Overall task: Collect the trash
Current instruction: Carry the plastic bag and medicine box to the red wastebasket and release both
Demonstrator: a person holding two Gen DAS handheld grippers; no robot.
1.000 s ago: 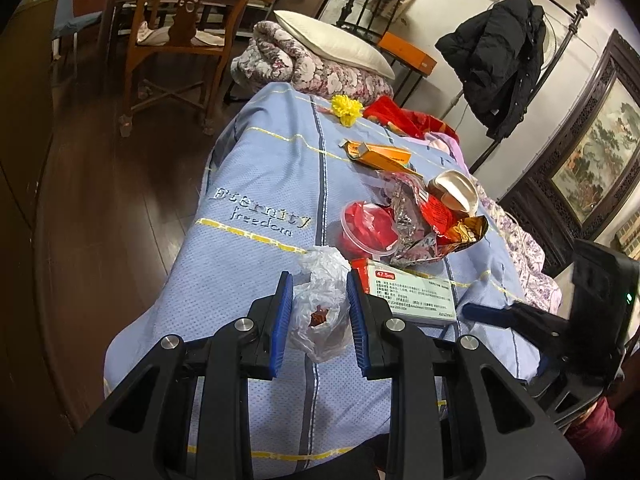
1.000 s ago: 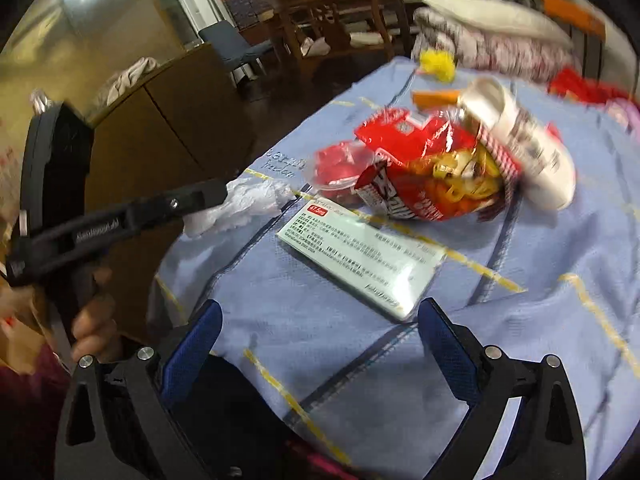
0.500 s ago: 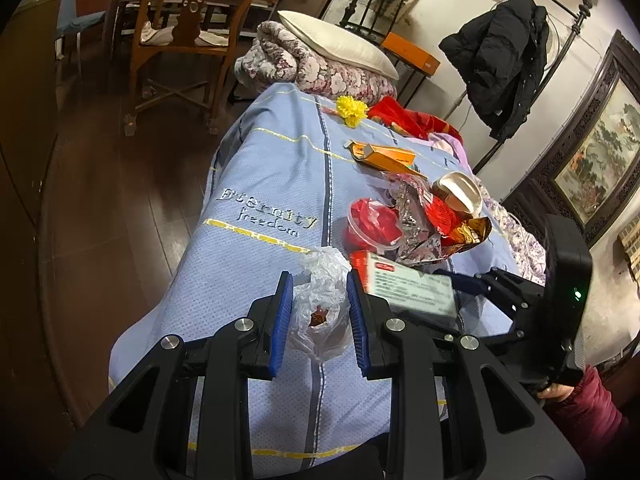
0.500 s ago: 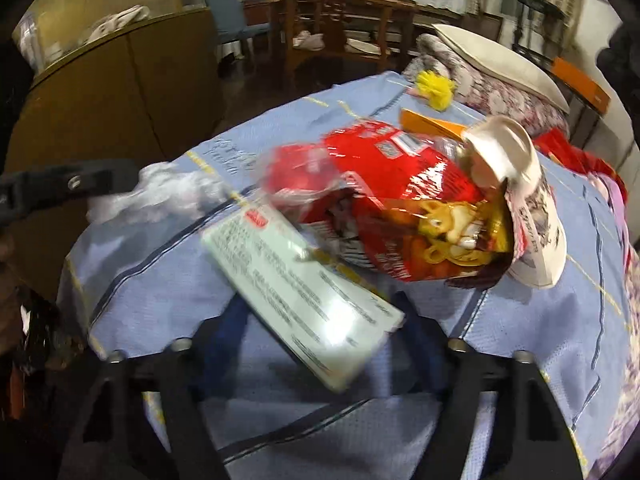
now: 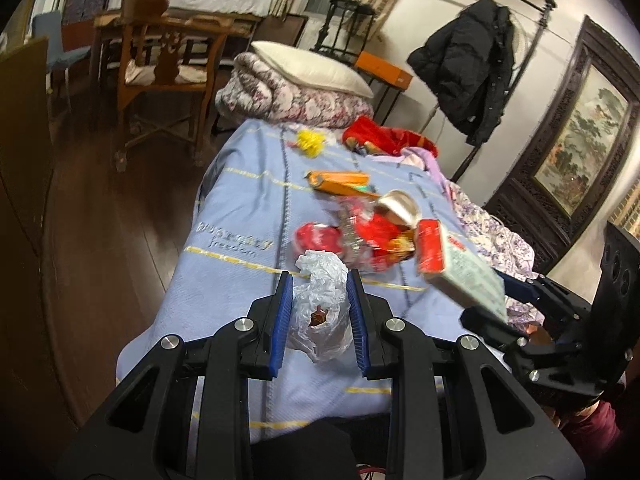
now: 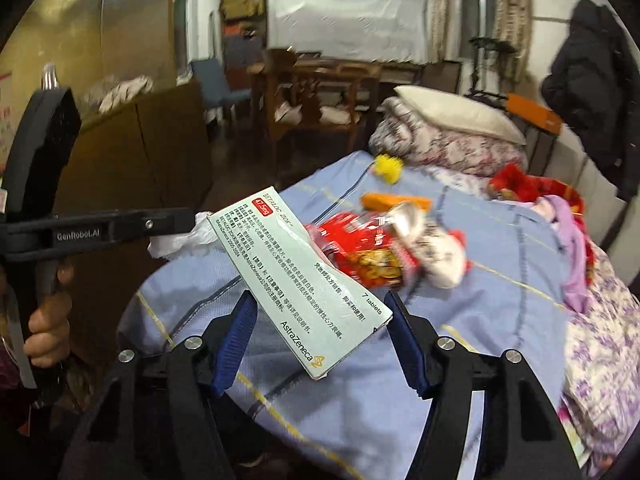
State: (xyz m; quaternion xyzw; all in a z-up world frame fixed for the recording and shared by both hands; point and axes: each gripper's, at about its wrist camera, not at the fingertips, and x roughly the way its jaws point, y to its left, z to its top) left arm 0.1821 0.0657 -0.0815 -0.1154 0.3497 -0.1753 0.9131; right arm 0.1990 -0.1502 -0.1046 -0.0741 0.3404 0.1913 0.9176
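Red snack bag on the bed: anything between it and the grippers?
Both are occupied: the left gripper is shut on a plastic bag, the right gripper on a medicine box. The box hangs before the snack bag.

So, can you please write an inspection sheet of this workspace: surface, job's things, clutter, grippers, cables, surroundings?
Surface: bed with blue cover, yellow lines and printed words on it.
Job's things: clear bag in the left gripper; pill box in the right gripper, lifted off the cover; red wrapper, paper cup, orange box and red tub lying on the cover.
Clutter: yellow pompom, red cloth, purple cloth.
Grippers: left gripper shut on the bag; right gripper, jaws just closed in, grips the box.
Cables: nothing seen.
Surroundings: folded quilt with pillow, wooden chair, black coat, framed painting.
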